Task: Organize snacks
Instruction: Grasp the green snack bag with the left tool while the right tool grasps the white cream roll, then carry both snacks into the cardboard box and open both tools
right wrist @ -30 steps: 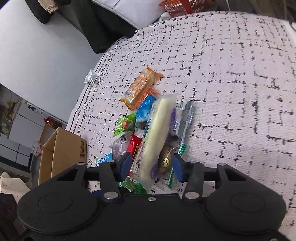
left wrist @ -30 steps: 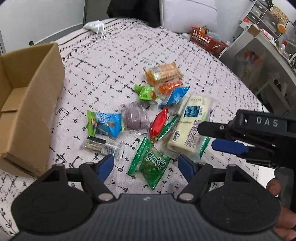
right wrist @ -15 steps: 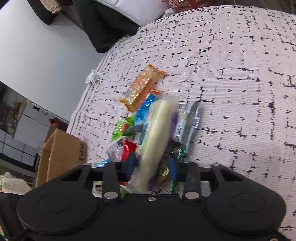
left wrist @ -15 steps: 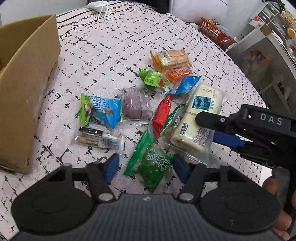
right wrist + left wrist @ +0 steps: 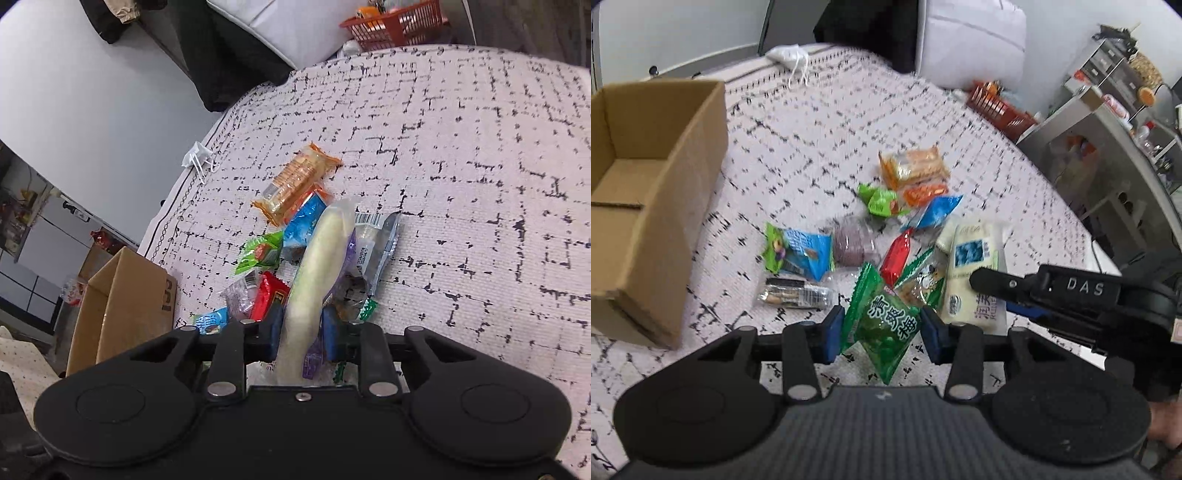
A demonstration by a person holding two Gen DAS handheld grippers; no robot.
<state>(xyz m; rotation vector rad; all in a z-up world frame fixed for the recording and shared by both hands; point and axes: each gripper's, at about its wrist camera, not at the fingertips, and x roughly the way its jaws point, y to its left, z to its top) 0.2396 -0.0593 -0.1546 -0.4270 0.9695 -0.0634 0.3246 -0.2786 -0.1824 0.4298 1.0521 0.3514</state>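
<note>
Several snack packets lie in a heap on the patterned bedspread (image 5: 812,122). My left gripper (image 5: 882,332) has its jaws closing, and both blue pads touch the sides of a green plum-candy packet (image 5: 886,321), whose lower tip hangs free. My right gripper (image 5: 301,332), jaws also closing, squeezes a long cream-white packet (image 5: 321,266) that stands on edge between its pads. In the left wrist view that right gripper (image 5: 993,295) comes in from the right over the white packet (image 5: 971,258). An open cardboard box (image 5: 683,184) stands at the left.
Loose on the cover are an orange biscuit pack (image 5: 912,168), a blue nut packet (image 5: 801,253), a purple round snack (image 5: 851,245), a red bar (image 5: 895,254) and a clear-wrapped bar (image 5: 794,293). A red basket (image 5: 1001,107), a white mask (image 5: 788,55) and shelves (image 5: 1108,147) border the bed.
Both pairs of jaws have narrowed. The left pads closed in on the green packet, which has come up slightly. The right pads pinched the white packet and tipped it on edge.
</note>
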